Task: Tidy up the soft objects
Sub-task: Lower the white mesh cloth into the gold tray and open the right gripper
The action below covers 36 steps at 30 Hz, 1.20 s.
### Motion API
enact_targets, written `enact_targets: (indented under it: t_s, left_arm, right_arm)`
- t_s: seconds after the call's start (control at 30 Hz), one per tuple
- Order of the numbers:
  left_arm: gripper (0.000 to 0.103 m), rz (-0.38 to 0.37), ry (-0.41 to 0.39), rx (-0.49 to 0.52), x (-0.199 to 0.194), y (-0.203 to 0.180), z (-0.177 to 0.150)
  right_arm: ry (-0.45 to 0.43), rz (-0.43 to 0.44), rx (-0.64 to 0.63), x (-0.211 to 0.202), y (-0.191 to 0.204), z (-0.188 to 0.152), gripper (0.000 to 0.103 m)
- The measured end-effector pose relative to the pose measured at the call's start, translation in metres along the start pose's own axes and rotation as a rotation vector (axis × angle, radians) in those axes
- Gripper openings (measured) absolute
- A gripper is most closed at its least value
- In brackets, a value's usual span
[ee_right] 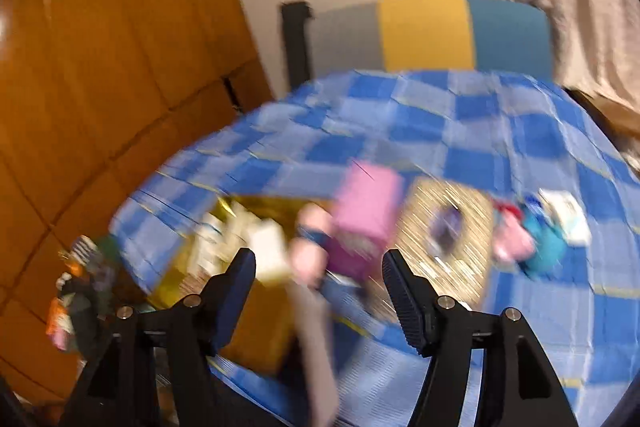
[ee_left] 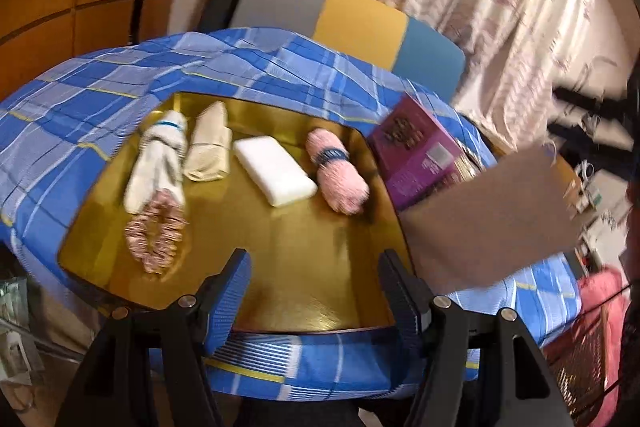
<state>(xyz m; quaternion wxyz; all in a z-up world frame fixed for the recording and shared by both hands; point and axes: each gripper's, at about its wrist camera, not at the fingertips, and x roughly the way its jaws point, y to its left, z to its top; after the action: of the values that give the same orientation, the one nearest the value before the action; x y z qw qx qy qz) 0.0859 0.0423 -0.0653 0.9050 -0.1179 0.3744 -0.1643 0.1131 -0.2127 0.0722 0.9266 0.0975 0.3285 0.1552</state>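
Rolls (ee_left: 338, 173), a white pad (ee_left: 274, 171) and a scrunchie (ee_left: 156, 237) lie in a row on the gold tray (ee_left: 280, 267), atop the checked tabletop (ee_left: 80, 99). Risk, I judge: the brown card (ee_left: 488, 215) overhangs the tray and could snag my reach. My left gripper (ee_left: 316, 291) and right gripper (ee_right: 320, 287) both gape wide, holding nothing.

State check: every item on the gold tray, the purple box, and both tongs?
left tongs: open, empty
right tongs: open, empty, view blurred
gold tray: flat on the blue plaid cloth
striped sock: laid out, touching the scrunchie
beige cloth: rolled
white foam block: lying flat
pink roll: rolled, banded
purple box: tilted at the tray's edge
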Motion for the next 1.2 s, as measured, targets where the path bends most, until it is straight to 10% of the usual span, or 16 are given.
enact_targets:
  t_s: [0.27,0.67,0.87,1.0,1.2]
  left_arm:
    - [0.066,0.082,-0.103,-0.169,-0.032,0.05,0.023]
    - [0.066,0.081,-0.077,-0.21,-0.025,0.06,0.021]
    - [0.066,0.077,-0.082,-0.152,-0.025,0.045,0.019]
    - [0.067,0.08,-0.065,-0.151,-0.022,0.045,0.017]
    - [0.066,0.084,-0.067,-0.173,-0.023,0.05,0.017]
  right_arm:
    - [-0.036,0.143,-0.081,0.024,0.081,0.049,0.07]
    - [0.395,-0.082,-0.027,0.077,-0.018,-0.109,0.059]
    - [0.517,0.013,-0.11,0.106,-0.03,-0.127,0.058]
    - [0.539,0.06,-0.075,0.114,-0.036,-0.139,0.018]
    - [0.411,0.054,-0.072,0.079,-0.022,-0.106,0.01]
